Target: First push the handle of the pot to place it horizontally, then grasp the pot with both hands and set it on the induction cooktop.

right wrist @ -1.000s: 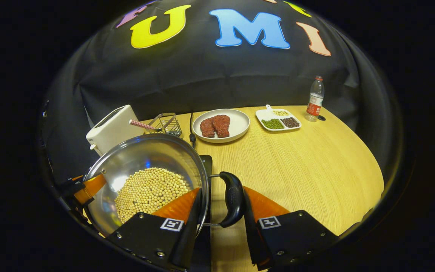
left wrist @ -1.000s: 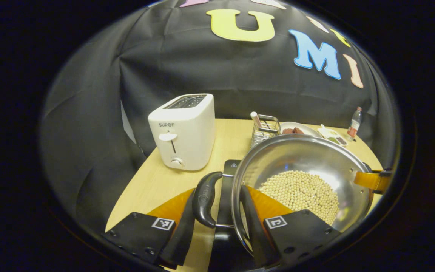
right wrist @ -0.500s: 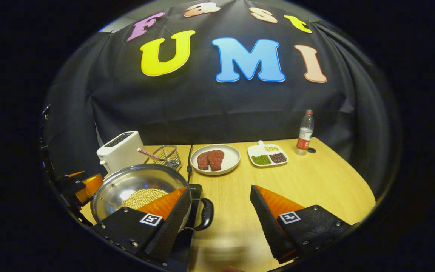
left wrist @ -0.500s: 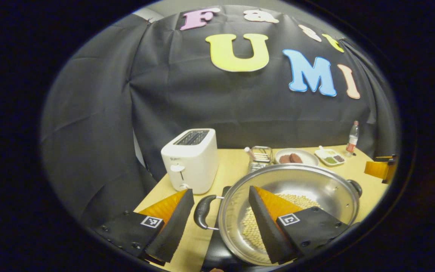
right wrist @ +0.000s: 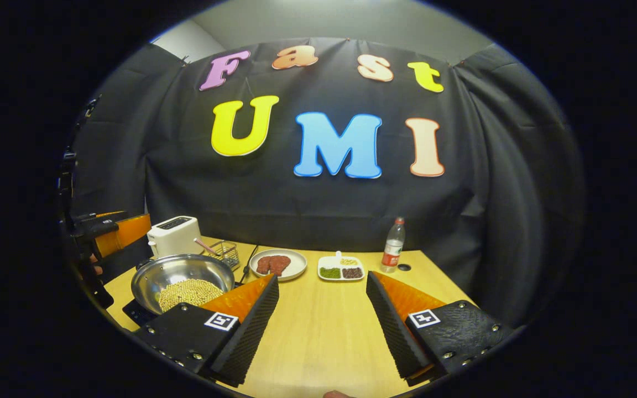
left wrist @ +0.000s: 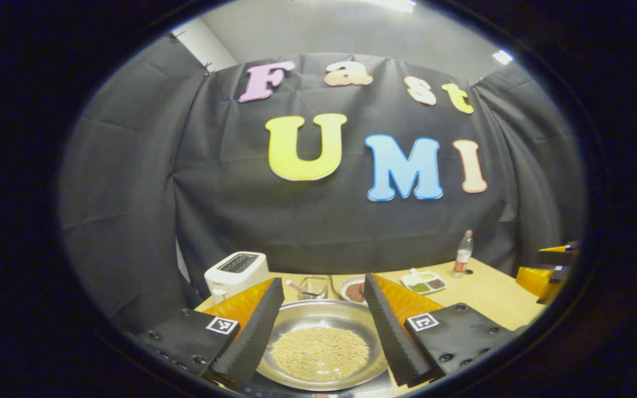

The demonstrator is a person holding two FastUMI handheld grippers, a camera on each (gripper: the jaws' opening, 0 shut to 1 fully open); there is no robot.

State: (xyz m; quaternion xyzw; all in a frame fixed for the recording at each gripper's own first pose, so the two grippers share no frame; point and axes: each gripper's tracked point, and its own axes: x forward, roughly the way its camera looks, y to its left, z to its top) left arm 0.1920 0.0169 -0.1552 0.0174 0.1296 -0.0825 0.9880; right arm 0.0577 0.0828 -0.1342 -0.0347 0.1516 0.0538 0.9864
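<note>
Looks like the closing step — pot [right wrist: 182,279] set down, both tools clear of it. To finish well: keep both grippers lifted straight away, no sideways sweep near the rim, no brushing the side handles, nothing to nudge the pot off its seat.

Left gripper [left wrist: 324,323] spread wide, nothing between the pads, hanging above the pot [left wrist: 321,348] with the bowl showing in the gap. Right gripper [right wrist: 322,320] likewise spread and empty, over bare tabletop [right wrist: 318,337] toward the near edge, well apart from the pot. Farther off at the left of the right gripper view, an orange-and-black piece of the other tool [right wrist: 113,232].

Pot: a shallow, wide stainless bowl, polished and reflective inside, holding a flat layer of pale round beans [right wrist: 190,291] across its bottom. Sits level on the black induction cooktop [right wrist: 137,312] near the tabletop's left edge — a dark corner of the cooktop pokes out beneath it. Handles hard to make out from here.

Along the back edge: white toaster [right wrist: 175,235] at the left corner, wire basket [right wrist: 224,253], plate of meat [right wrist: 277,264], divided dish [right wrist: 341,268], bottle [right wrist: 392,246].

Judged complete, or all but.
</note>
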